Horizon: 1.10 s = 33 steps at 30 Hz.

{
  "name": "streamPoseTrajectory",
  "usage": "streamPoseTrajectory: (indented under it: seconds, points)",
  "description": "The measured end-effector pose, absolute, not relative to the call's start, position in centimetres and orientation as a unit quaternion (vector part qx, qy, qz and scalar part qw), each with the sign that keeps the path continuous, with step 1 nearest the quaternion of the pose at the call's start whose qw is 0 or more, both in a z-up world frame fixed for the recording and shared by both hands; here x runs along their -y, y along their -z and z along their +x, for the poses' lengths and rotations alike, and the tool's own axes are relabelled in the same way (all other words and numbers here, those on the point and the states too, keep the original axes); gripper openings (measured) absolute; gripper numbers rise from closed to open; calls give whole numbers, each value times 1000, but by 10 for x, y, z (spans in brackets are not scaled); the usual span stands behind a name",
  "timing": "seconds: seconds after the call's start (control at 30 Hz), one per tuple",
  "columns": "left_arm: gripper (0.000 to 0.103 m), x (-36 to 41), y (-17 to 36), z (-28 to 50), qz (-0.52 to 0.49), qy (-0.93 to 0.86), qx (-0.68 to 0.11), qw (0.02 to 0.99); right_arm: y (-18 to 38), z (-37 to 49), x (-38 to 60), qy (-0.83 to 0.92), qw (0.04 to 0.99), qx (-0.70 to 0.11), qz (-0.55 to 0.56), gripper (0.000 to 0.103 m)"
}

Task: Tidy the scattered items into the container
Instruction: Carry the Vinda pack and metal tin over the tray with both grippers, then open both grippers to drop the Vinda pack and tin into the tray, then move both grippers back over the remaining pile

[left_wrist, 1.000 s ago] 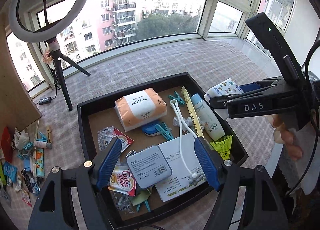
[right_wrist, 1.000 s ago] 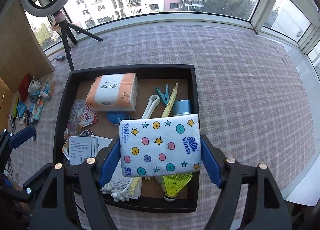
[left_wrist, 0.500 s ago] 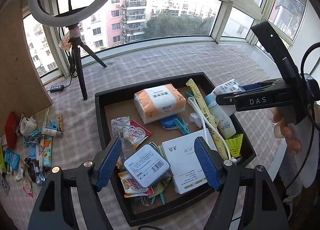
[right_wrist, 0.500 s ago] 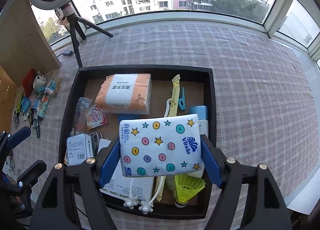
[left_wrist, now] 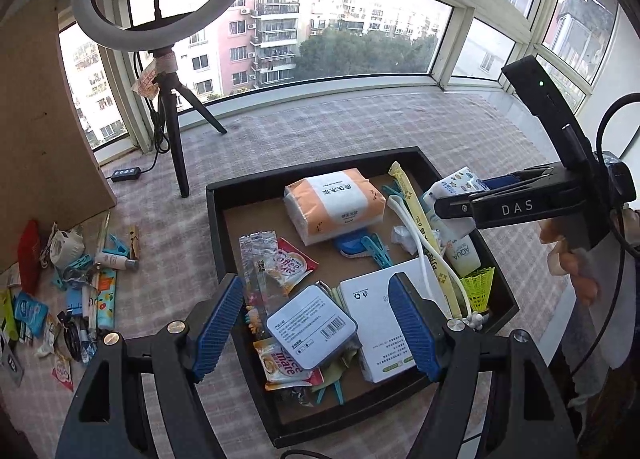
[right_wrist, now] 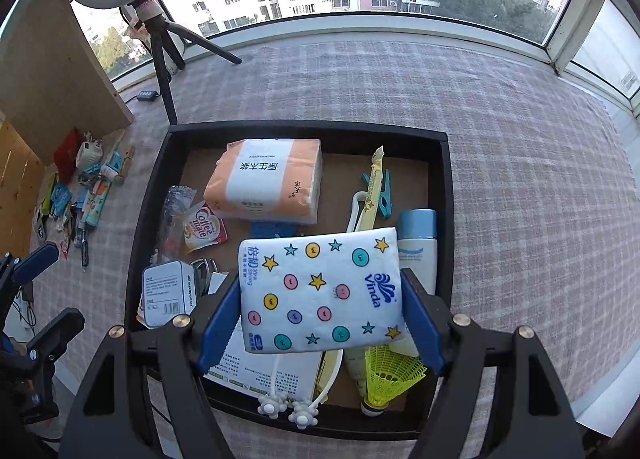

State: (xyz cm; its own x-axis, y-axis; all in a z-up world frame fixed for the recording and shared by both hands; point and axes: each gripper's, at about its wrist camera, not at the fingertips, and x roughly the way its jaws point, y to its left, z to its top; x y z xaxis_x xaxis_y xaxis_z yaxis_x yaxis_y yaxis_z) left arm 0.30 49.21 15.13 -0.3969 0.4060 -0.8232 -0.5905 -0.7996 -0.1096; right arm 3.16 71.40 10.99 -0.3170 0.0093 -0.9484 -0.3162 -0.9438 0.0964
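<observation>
A black tray (right_wrist: 308, 127) with a brown floor holds an orange tissue pack (right_wrist: 268, 179), a grey tin (left_wrist: 312, 327), a white box (left_wrist: 376, 311), a lotion bottle (right_wrist: 416, 247) and a yellow shuttlecock (right_wrist: 388, 375). My right gripper (right_wrist: 320, 299) is shut on a white Vinda tissue pack (right_wrist: 320, 287) with stars and dots, held above the tray's near right part. The left wrist view shows that pack (left_wrist: 456, 183) over the tray's right rim. My left gripper (left_wrist: 316, 295) hangs open over the tray's near left, nothing between its fingers.
Several small packets, clips and tubes (left_wrist: 80, 279) lie scattered on the checked cloth left of the tray. A ring light tripod (left_wrist: 172, 119) stands behind them beside a cardboard panel (left_wrist: 40, 119). A hand (left_wrist: 568, 255) holds the right gripper. Windows ring the far side.
My left gripper has drawn back and to the left, so more of the scattered pile shows. The right gripper keeps the Vinda pack over the tray, shifted slightly.
</observation>
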Motion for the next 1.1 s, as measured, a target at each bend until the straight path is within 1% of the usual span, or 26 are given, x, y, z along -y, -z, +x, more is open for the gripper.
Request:
streamPoseTrajectory:
  seconds: [0.13, 0.3, 0.63, 0.87, 1.1]
  points:
    - [73, -491, -151, 2, -461, -829, -100, 300, -112, 33, -718, -808, 79, -163, -560, 75]
    - [73, -490, -149, 1, -463, -829, -99, 298, -110, 32, -719, -806, 66, -178, -560, 80]
    - [73, -476, -145, -1, -469, -831, -89, 287, -100, 32, -720, -801, 68, -190, -563, 80]
    - [73, -431, -144, -6, -468, -839, -80, 266, -94, 24, -691, -802, 56, -178, -567, 80]
    - [73, -355, -145, -19, -463, -852, -78, 231, -100, 9, -634, -818, 48, -130, -557, 80]
